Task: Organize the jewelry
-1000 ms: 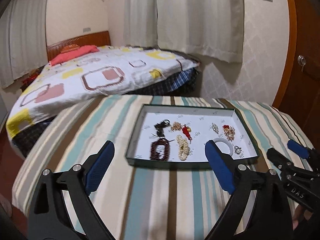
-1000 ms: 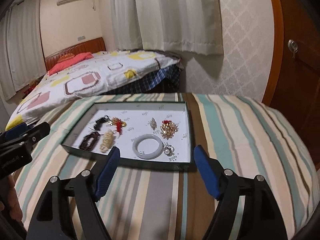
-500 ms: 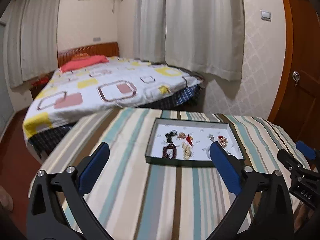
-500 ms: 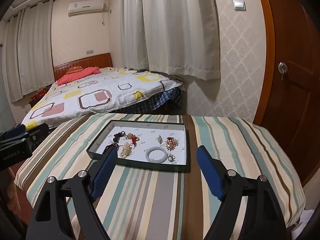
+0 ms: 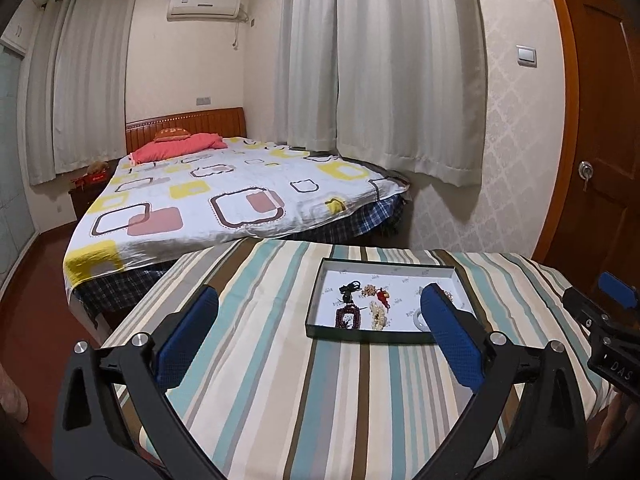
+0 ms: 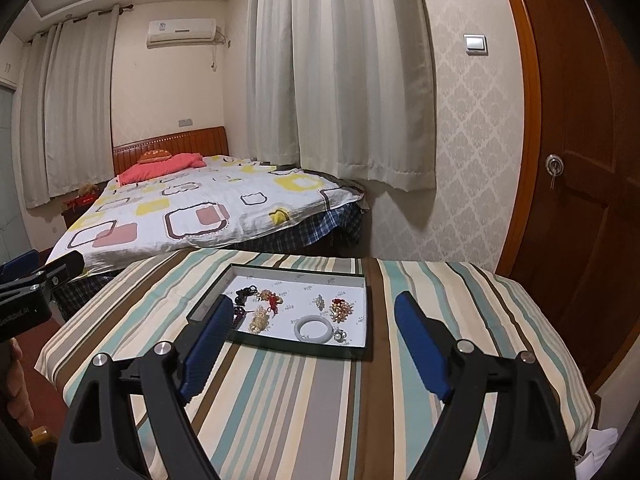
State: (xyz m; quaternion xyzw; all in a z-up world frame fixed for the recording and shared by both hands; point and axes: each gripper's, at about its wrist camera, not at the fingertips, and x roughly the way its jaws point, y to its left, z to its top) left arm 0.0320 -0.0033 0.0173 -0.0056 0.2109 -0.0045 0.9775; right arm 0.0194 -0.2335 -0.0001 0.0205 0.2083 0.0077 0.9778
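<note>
Tray (image 6: 366, 312) amid bare striped tablecloth (image 6: 304, 404)

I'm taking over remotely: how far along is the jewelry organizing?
Done, by the look of it: the pieces lie inside the tray, among them the white bangle, the dark bead bracelet and the red charm; none shows on the striped cloth. In hand: nothing; the left tool and the right tool are open and empty, short of the tray. Left: possibly nothing.
</note>
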